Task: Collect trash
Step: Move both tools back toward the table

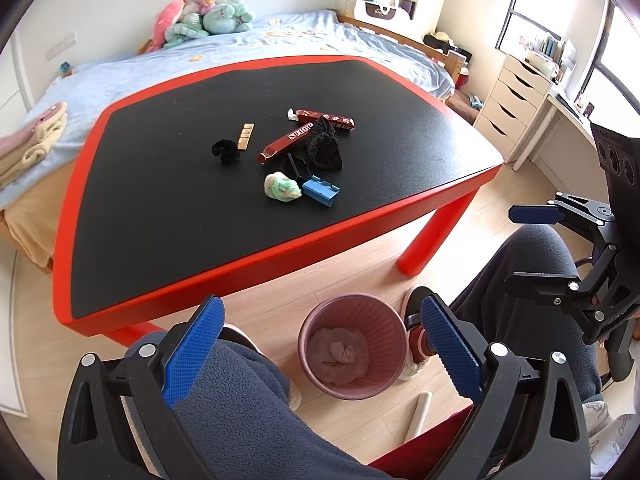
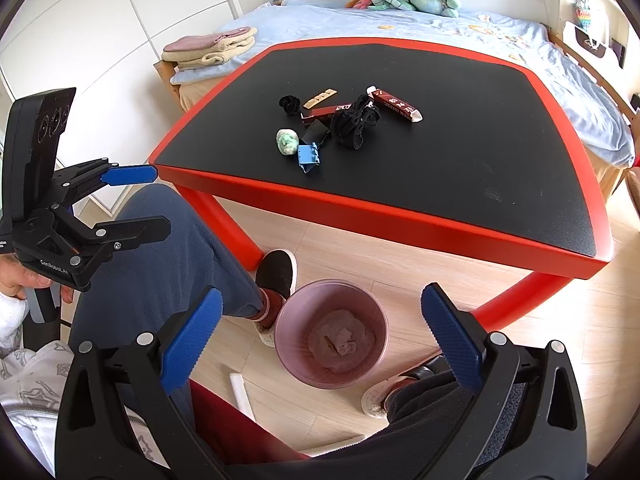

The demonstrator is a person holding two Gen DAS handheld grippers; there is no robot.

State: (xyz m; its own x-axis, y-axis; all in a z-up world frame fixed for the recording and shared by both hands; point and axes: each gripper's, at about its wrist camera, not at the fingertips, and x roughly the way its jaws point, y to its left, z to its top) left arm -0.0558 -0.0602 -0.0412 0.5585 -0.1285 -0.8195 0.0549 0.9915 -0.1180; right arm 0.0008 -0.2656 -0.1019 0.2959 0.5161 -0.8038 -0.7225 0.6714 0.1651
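Left wrist view takes in a bedroom: a bed point(image 1: 280, 40) with a pale blue cover fills the upper part of the frame, plush toys point(image 1: 204, 16) heaped at its upper left. In front of it stands the table point(image 1: 92, 216), black-topped with a red rim and red legs, filling the middle of the picture. A person's legs in dark blue trousers point(image 1: 240, 392) lie across the bottom, one knee at lower left, the other at lower right.

On the wooden floor between the feet, low in the centre of the frame, sits the pink ribbed bin point(image 1: 352, 344), with crumpled paper (greyish-pink) in its bottom.

Trash lies clustered on the table top, right of centre: a black mesh bundle point(image 1: 322, 144), two dark red wrappers point(image 1: 326, 118), one partly under the mesh, a green-and-white wad point(image 1: 282, 187), a blue clip point(image 1: 320, 192) just beside the wad, a black scrunchie point(image 1: 226, 152) and a small beige strip point(image 1: 245, 136) to its upper right.

At the bottom of this view the left gripper point(image 1: 320, 348) has its blue-padded jaws spread wide, nothing between them, framing the bin below. In the right wrist view the right gripper point(image 2: 320, 340) is likewise wide open and empty, also over the bin, with the left gripper and the hand point(image 2: 20, 284) holding it at the left edge.
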